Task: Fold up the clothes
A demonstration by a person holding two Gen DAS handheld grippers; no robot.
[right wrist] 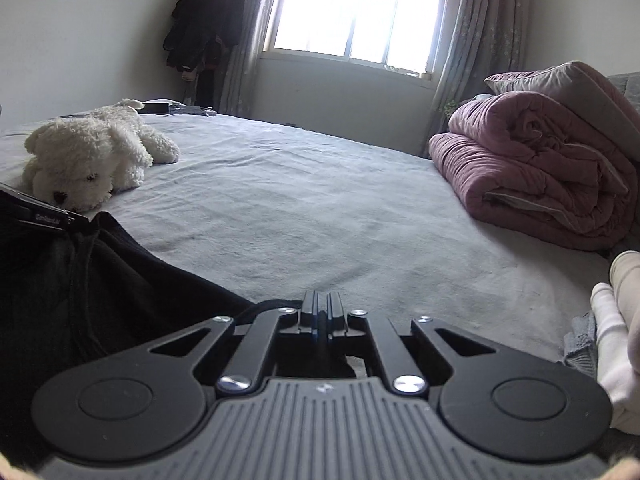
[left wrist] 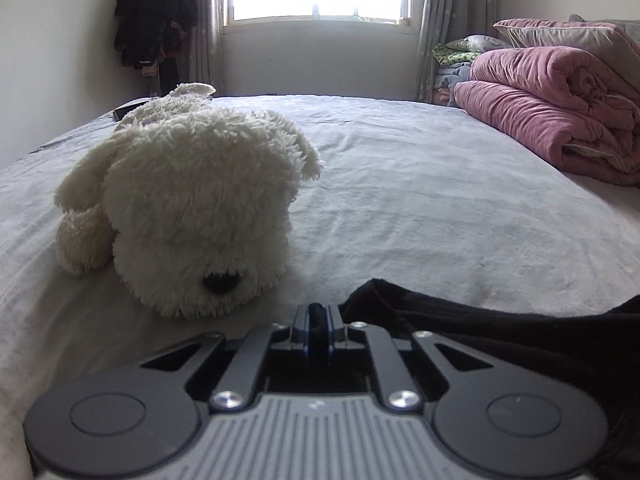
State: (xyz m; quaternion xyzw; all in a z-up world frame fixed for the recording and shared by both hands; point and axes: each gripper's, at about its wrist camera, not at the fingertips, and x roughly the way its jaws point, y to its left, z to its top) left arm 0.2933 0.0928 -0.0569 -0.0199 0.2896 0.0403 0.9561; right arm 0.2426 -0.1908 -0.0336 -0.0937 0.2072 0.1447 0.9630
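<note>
the grey bedsheet lay wrinkled below a bright window, a white plush dog at its left. both the left gripper and right gripper had fingers pinched narrow on the black garment.

A black garment of soft, matte fabric lies rumpled at the near edge of the bed, spread between the two views. A thin cord runs down its folds.
</note>
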